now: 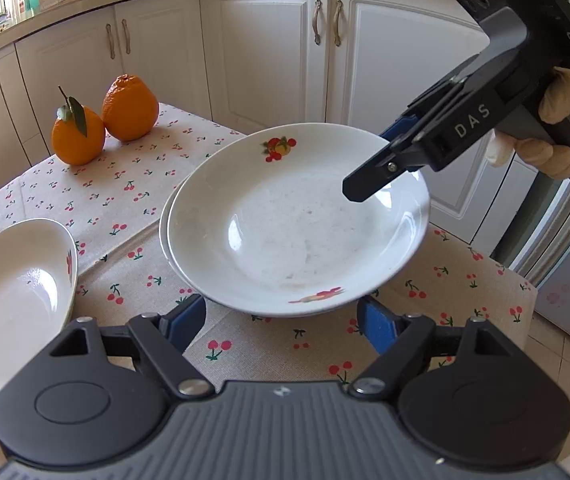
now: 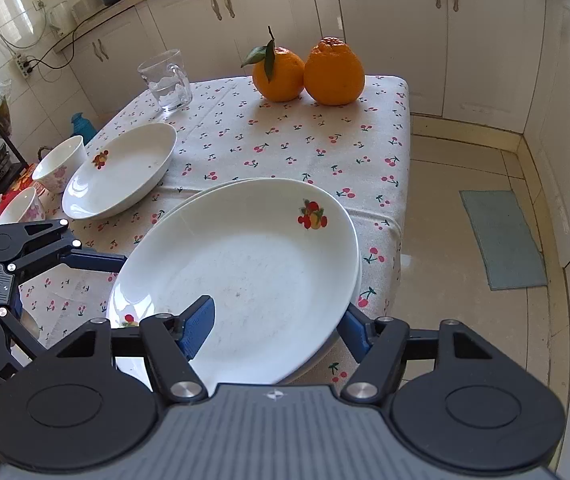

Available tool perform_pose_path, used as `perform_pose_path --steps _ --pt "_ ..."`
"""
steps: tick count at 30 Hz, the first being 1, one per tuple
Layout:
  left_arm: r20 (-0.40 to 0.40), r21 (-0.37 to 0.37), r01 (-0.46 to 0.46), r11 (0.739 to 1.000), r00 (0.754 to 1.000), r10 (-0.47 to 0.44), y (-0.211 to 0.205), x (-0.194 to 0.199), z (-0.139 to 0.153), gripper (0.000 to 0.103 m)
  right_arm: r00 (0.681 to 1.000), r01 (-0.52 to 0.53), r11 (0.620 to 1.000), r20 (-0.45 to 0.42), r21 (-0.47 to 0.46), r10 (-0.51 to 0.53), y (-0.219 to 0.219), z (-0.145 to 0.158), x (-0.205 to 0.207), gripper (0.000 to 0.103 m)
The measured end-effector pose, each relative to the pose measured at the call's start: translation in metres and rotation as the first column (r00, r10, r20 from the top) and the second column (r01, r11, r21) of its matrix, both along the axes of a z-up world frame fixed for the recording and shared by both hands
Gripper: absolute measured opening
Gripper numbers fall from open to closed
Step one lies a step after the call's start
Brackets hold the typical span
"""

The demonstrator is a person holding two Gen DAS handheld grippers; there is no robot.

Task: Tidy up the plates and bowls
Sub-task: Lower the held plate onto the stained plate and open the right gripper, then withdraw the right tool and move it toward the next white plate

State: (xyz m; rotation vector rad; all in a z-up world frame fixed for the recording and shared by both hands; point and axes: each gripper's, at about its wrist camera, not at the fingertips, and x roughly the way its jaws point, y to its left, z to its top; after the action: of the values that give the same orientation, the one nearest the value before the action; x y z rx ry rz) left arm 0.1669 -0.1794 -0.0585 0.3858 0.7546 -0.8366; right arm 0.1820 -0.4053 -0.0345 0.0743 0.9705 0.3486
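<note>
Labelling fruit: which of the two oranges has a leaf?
The left orange, beside the glass mug; its stem carries leaves. The right orange has none.

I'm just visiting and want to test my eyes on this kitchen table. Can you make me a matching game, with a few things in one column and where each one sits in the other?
Things:
1. glass mug
2. two oranges
3. stacked plates
4. small bowls

Places:
A. in the right wrist view, at the table's left edge, beside the single plate
B. nearest the right gripper, whose fingers straddle the rim
C. at the far end of the tablecloth, side by side
D. far left part of the table, left of the fruit

Pairs: 1-D, 2-C, 3-B, 4-A
</note>
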Motion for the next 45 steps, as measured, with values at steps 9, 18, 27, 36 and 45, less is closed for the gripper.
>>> perform_pose_path --steps 9,18,27,36,45 --pt "0.006 0.005 0.001 1.0 1.0 -0.001 -0.001 0.0 -0.001 0.083 1.0 0.013 1.0 -0.008 -0.028 -0.013 0.008 0.001 -0.006 0.076" --pt "0.019 0.015 -0.009 1.0 1.0 0.009 -0.001 -0.002 -0.001 0.083 0.999 0.027 0.999 -0.016 -0.039 -0.028 0.008 -0.001 -0.009 0.08" --pt "0.028 -0.009 -0.054 0.998 0.998 0.055 0.009 -0.008 0.004 0.083 0.999 0.044 0.998 0.02 -0.033 -0.043 0.012 0.001 -0.021 0.093" --pt "0.07 -0.053 -0.292 0.955 0.953 0.295 0.046 -0.024 0.014 0.087 0.986 0.089 0.994 0.147 -0.069 -0.078 0.049 0.017 -0.057 0.103" --pt "0.073 -0.008 -0.581 0.814 0.811 0.58 0.09 -0.005 -0.004 0.09 0.981 -0.031 0.985 0.184 -0.17 0.063 0.091 0.024 -0.073 0.103"
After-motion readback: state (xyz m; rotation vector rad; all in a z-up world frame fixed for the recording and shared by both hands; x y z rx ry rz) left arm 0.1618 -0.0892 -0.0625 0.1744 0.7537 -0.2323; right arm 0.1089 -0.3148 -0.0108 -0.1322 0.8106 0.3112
